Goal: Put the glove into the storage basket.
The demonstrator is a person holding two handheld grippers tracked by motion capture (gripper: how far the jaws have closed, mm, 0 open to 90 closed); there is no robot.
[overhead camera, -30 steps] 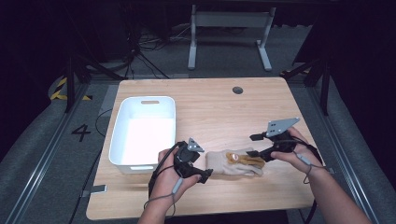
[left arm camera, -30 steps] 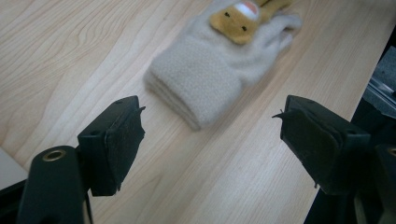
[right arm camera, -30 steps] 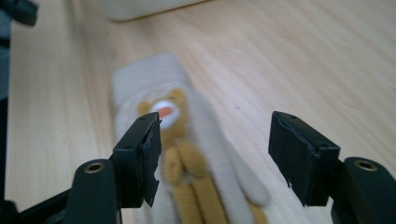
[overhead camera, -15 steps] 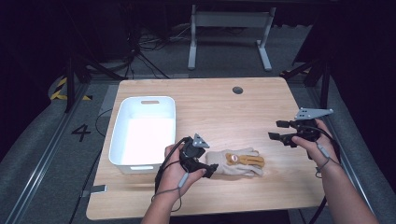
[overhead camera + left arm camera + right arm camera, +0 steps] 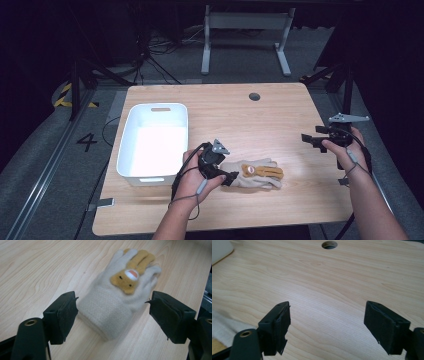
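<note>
High view: one wooden table [image 5: 280, 125] is carrying one white rectangular plastic bin [image 5: 154, 141] and one fleece glove [image 5: 256, 174]. The left gripper [image 5: 231, 178] is sitting at the glove's cuff; the right gripper [image 5: 308, 140] is hovering near the table's right edge, well apart from the glove.

Left gripper view: the two black jaws are standing wide apart, holding nothing. One cream knitted glove [image 5: 117, 297] is lying flat between them, cuff nearest, bearing one tan plush animal patch [image 5: 131, 272].

Right gripper view: the jaws are gaping wide over bare woodgrain, gripping nothing. One round hole [image 5: 329, 244] is showing beyond them.
</note>
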